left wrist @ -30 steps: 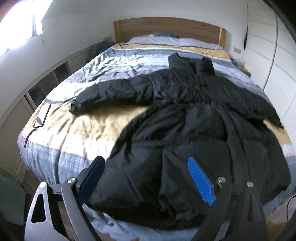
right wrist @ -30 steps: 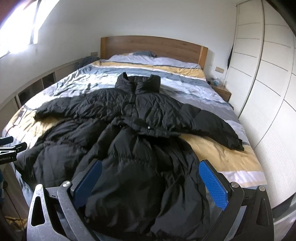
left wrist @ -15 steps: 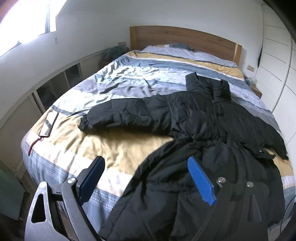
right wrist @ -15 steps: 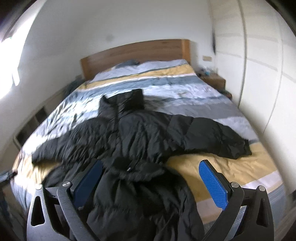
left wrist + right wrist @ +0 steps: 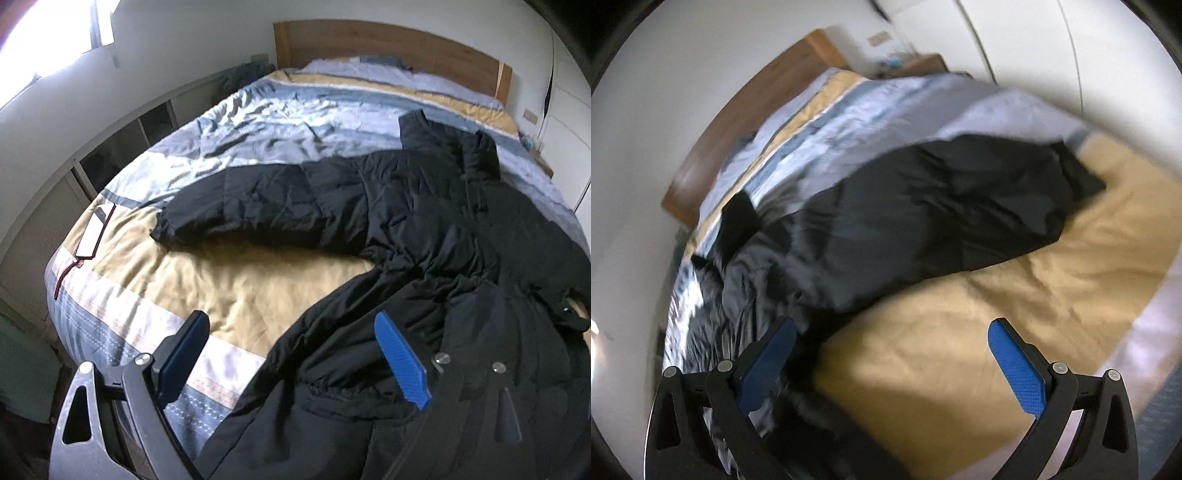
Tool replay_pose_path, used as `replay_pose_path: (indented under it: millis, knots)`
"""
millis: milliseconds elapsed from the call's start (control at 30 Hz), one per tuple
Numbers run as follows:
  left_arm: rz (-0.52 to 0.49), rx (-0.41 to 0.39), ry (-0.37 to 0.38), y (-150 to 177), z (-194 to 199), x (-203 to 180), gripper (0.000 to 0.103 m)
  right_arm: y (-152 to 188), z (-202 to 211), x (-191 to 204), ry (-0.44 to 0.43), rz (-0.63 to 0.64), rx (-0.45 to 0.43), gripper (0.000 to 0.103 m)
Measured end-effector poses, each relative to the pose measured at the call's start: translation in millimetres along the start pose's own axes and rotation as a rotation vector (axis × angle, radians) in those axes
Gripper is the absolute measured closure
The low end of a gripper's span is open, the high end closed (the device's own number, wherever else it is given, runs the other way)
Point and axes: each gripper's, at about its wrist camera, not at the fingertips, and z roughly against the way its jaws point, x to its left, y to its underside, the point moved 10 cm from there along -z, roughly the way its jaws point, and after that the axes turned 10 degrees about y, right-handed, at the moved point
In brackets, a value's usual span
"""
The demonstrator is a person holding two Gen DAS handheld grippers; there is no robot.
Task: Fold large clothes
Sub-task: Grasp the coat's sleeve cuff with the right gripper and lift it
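Observation:
A large black puffer coat [image 5: 424, 221] lies spread on the striped bedspread [image 5: 277, 122], collar toward the headboard. One sleeve [image 5: 266, 206] reaches left across the yellow band. My left gripper [image 5: 291, 350] is open above the coat's lower left edge, nothing between its blue pads [image 5: 402, 358]. In the blurred, rolled right wrist view the other sleeve [image 5: 960, 199] stretches toward the bed's right side. My right gripper [image 5: 892, 354] hangs open over bare yellow bedspread [image 5: 1015, 280] just below that sleeve, holding nothing.
A flat red-edged case [image 5: 94, 230] lies near the bed's left edge. Low shelving [image 5: 122, 147] runs along the left wall. A wooden headboard [image 5: 388, 40] stands at the far end, and white wardrobe doors [image 5: 1071, 48] stand beside a nightstand [image 5: 923, 64] on the right.
The left gripper has slid left along the foot of the bed toward the coat's left side. The right gripper has swung right and lower, rolling so its view tilts, ending below the right sleeve.

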Motion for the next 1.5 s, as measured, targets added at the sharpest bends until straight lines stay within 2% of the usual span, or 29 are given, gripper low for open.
replay_pose_path:
  millis: [267,400,500,567,600,633,667,733,767,800,933,1067,1200,1333,1500]
  knots:
    - [-0.013,0.072,-0.014,13,-39,-14,0.012,-36,-57,-51,-0.069,-0.249,0.022,0.004]
    - [-0.008,0.098,-0.023,20,-51,-14,0.012,-54,-75,-73,-0.094,-0.341,0.012,0.02]
    - [-0.008,0.11,-0.025,23,-58,-16,0.012,-65,-81,-81,-0.122,-0.397,0.001,0.022]
    - [-0.009,0.113,-0.024,24,-60,-17,0.012,-71,-82,-85,-0.132,-0.424,-0.013,0.027]
    - [-0.011,0.113,-0.023,24,-60,-18,0.012,-75,-81,-88,-0.143,-0.443,-0.025,0.034]
    - [-0.013,0.112,-0.021,24,-60,-18,0.012,-76,-81,-89,-0.148,-0.455,-0.031,0.046]
    - [-0.016,0.11,-0.02,24,-60,-18,0.012,-78,-81,-91,-0.154,-0.471,-0.034,0.05]
    - [-0.019,0.11,-0.017,24,-59,-19,0.012,-82,-77,-89,-0.156,-0.484,-0.042,0.067]
    - [-0.02,0.111,-0.015,24,-58,-19,0.012,-83,-74,-90,-0.157,-0.483,-0.051,0.071]
    - [-0.019,0.109,-0.013,24,-57,-19,0.012,-87,-69,-88,-0.157,-0.475,-0.066,0.079]
    - [-0.013,0.098,0.0,24,-51,-18,0.012,-104,-41,-66,-0.149,-0.371,-0.143,0.091]
    - [0.004,0.075,0.011,20,-42,-13,0.012,-117,-6,-24,-0.162,-0.211,-0.214,0.093]
    - [0.024,0.055,0.027,18,-30,-7,0.012,-126,33,40,-0.21,-0.045,-0.268,0.094]
    - [0.036,0.032,0.041,18,-16,0,0.012,-112,65,99,-0.245,0.099,-0.285,0.094]
    - [0.058,-0.003,0.059,16,4,14,0.012,-82,87,160,-0.307,0.202,-0.271,0.094]
